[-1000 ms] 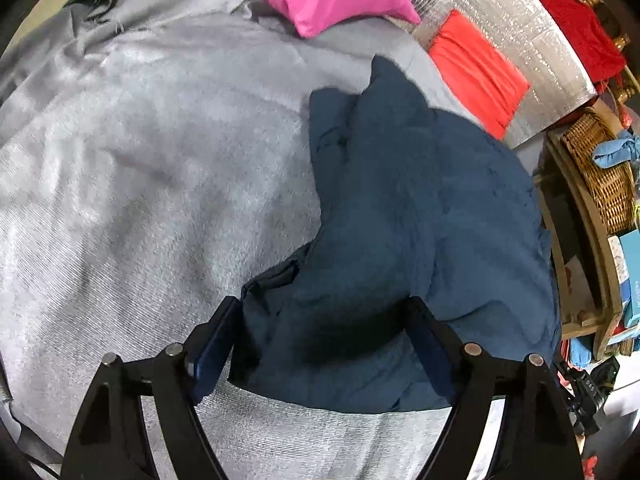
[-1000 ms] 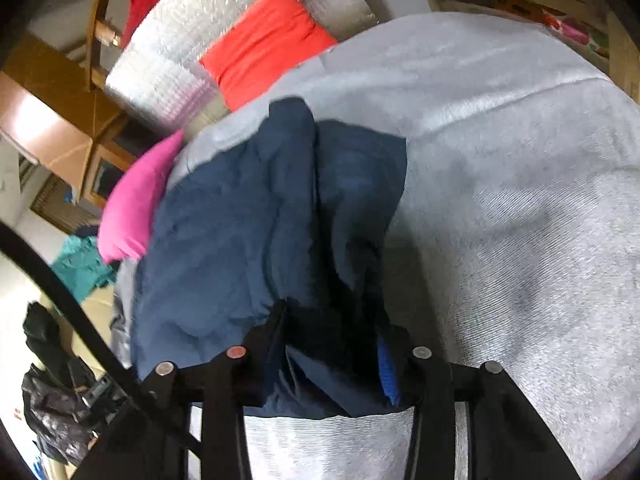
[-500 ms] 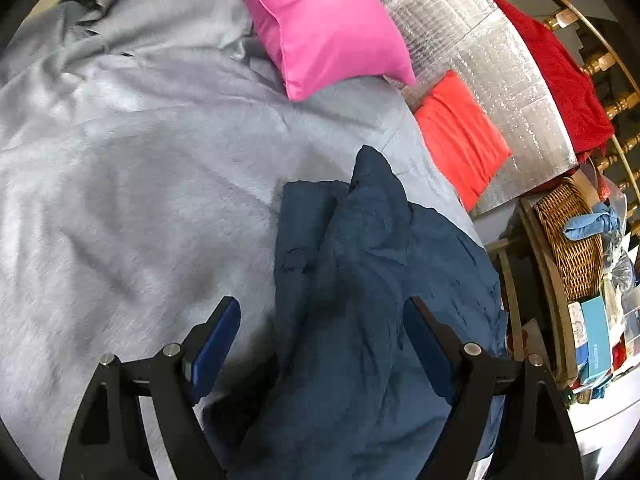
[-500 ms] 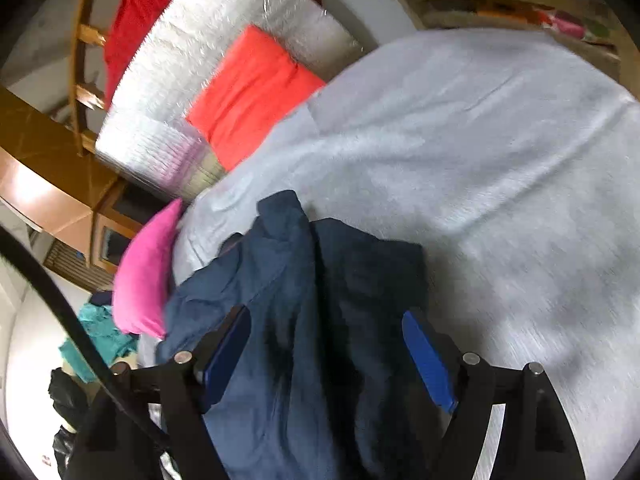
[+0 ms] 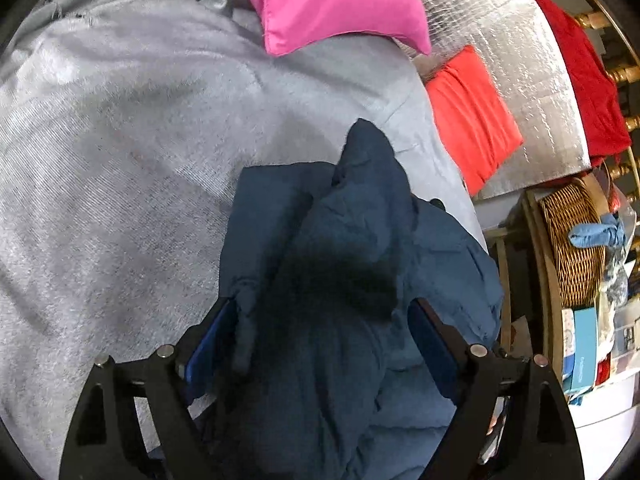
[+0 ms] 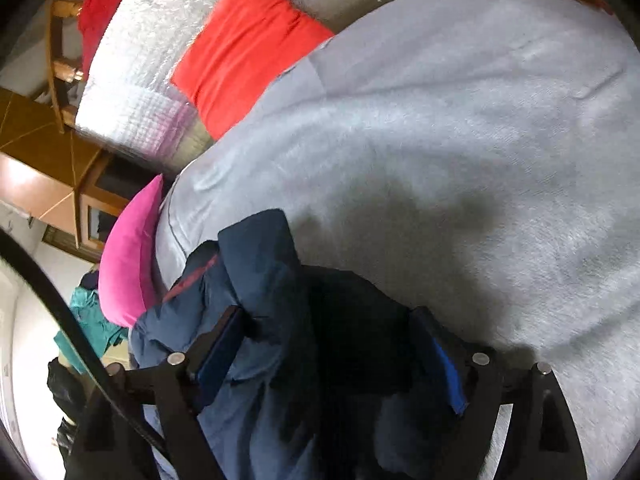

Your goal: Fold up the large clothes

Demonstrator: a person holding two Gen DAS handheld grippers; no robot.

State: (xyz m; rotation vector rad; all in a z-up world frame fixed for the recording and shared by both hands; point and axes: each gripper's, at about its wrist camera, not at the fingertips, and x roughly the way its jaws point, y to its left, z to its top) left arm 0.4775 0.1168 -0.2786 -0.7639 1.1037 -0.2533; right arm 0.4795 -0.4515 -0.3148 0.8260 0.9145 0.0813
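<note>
A dark blue garment (image 5: pixel 360 220) lies crumpled in a heap on the grey bed cover (image 5: pixel 140 140). My left gripper (image 5: pixel 322 304) hovers low over the heap's near part. Its jaws are wide and still opening, and bunched cloth rises between them without being pinched. In the right wrist view the same garment (image 6: pixel 260 248) sits at the cover's edge (image 6: pixel 460 140). My right gripper (image 6: pixel 328 312) is over it with jaws opening wide. A dark fold lies between the blue pads, which do not press on it.
A pink pillow (image 5: pixel 336 0) and a red-orange cushion (image 5: pixel 472 116) lie beyond the garment, against a silver quilted mat (image 5: pixel 500 20). A wicker basket (image 5: pixel 572 248) and boxes stand on a shelf at the right. Teal clothes (image 6: pixel 88 312) lie off the bed.
The right jaws, narrow around a garment fold a second ago, have spread wide and let it go. Both grippers have travelled across the heap toward the pillows.
</note>
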